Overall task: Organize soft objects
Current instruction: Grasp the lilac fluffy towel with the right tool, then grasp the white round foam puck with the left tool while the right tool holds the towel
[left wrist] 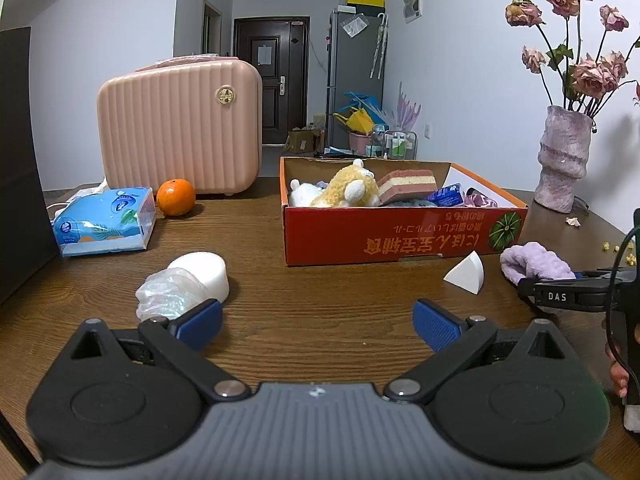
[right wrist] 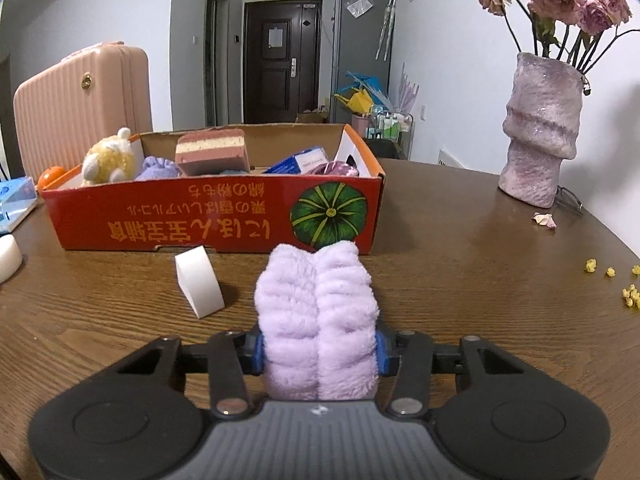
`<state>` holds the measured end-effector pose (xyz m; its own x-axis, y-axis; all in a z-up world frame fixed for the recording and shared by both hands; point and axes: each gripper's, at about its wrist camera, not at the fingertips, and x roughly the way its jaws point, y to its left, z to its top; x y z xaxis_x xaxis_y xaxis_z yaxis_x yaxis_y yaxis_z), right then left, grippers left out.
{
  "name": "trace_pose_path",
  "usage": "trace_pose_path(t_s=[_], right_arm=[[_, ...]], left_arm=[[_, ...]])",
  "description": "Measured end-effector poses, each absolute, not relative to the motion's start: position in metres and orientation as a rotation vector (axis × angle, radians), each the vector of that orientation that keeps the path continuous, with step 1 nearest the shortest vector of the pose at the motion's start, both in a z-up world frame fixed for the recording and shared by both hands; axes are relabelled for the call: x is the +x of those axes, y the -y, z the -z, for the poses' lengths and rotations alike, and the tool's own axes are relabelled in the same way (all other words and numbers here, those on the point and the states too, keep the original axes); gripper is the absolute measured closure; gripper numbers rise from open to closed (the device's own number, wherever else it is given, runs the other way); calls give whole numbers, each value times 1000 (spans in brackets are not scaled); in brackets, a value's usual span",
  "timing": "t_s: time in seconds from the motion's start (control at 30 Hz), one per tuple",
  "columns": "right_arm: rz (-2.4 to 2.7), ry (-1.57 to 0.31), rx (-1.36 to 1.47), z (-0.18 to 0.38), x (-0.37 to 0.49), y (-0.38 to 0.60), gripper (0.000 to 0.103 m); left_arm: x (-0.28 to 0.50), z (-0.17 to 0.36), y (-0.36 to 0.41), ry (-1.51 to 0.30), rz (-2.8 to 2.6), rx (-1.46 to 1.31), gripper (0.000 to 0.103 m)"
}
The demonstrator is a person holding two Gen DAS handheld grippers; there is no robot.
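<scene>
My right gripper [right wrist: 319, 350] is shut on a fluffy lilac cloth [right wrist: 317, 312], held just in front of the red cardboard box [right wrist: 208, 222]; the cloth also shows at the right of the left wrist view [left wrist: 534, 264]. The box [left wrist: 400, 232] holds a yellow plush toy [left wrist: 350, 186], a pink layered sponge [left wrist: 408, 184] and other soft items. A white wedge sponge [right wrist: 200, 280] stands left of the cloth, also in the left wrist view [left wrist: 468, 272]. My left gripper [left wrist: 318, 326] is open and empty above the table, with a round white sponge [left wrist: 204, 276] and crumpled plastic [left wrist: 168, 294] beyond its left finger.
A pink suitcase [left wrist: 180, 132], an orange [left wrist: 175, 197] and a blue tissue pack [left wrist: 106, 222] sit at the back left. A lilac vase of dried roses [right wrist: 540, 128] stands at the right. Yellow crumbs [right wrist: 630, 294] lie near the table's right edge.
</scene>
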<state>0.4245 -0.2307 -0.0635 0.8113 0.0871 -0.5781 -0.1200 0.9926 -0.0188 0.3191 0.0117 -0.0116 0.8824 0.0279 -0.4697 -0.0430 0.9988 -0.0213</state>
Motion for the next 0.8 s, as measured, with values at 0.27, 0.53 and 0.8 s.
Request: trace_pose_path(t_s=[0.27,0.53,0.8], right_arm=[[-94,-525,-64,55,409,231,63],[-112,-463,-65,48,393,228,63],[-116,-452,-70,48,389,226,63]], left_arm=[[318,7,-20,-471,-47,-54,0],[319,3,-39,-442,-98,-69,0],[328,-1,-66,-430,-170,-54,0]])
